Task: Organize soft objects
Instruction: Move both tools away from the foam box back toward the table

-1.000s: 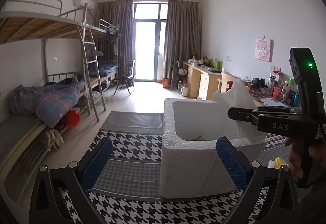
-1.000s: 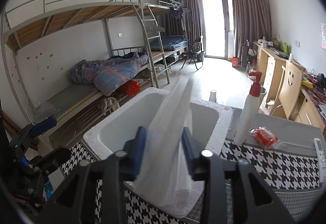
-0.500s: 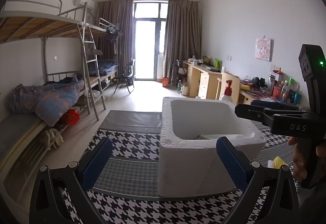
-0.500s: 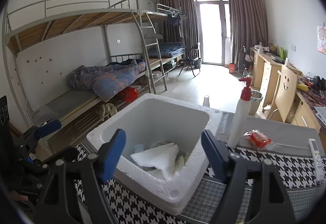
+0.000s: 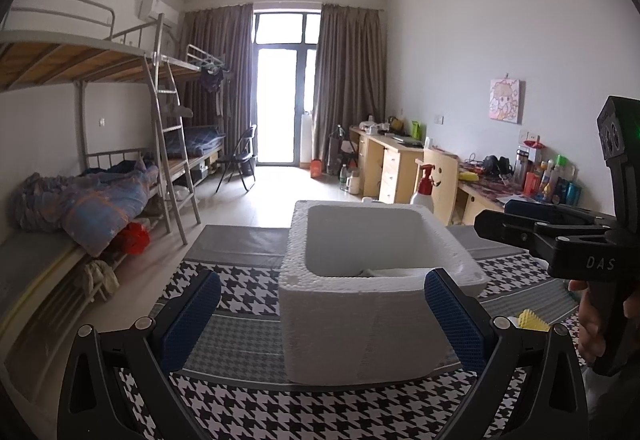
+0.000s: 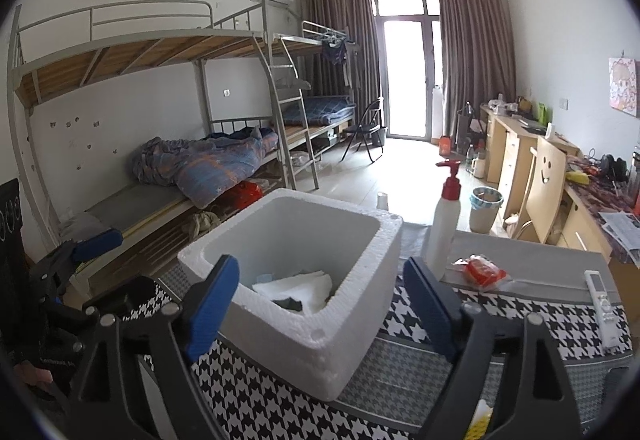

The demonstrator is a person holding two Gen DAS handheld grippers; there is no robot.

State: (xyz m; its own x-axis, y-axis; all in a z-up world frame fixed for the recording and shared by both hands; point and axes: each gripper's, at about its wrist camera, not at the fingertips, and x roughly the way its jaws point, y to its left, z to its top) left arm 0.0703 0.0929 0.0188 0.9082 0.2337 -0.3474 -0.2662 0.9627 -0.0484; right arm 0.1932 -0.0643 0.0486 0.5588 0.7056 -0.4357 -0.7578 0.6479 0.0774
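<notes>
— Gone from between the pads is the white foam sheet (image 6: 298, 290): a second ago the right gripper (image 6: 320, 304) pinched it above the foam box (image 6: 320, 324); now it lies folded inside, on the box floor, and the jaws are opening with nothing between them.

— And the left gripper (image 5: 322, 314)?

— Spread wide, empty, hanging just before the near wall of the box; it has hardly shifted.

— How should the release be finished?

— Probably by letting the right jaws clear the rim before the hand swings away, so a pad does not catch the crumbly wall and drag the light box across the houndstooth cloth (image 6: 420, 324). Then the next soft thing can be sought: likely the yellow spiky piece (image 5: 528, 320) at the right edge of the left view.

— What stays unclear?

— Nearest, that yellow piece is half cut off by the left gripper's frame, so its shape cannot be told. Inside the box, something dark and something pale blue lie beside the sheet, too hidden to name. Farther back, the pump bottle (image 6: 444, 228) stands behind the box, and the red packet (image 6: 482, 272) and remote (image 6: 602, 304) lie on the cloth's grey strip; whether the packet is soft cannot be judged.
</notes>
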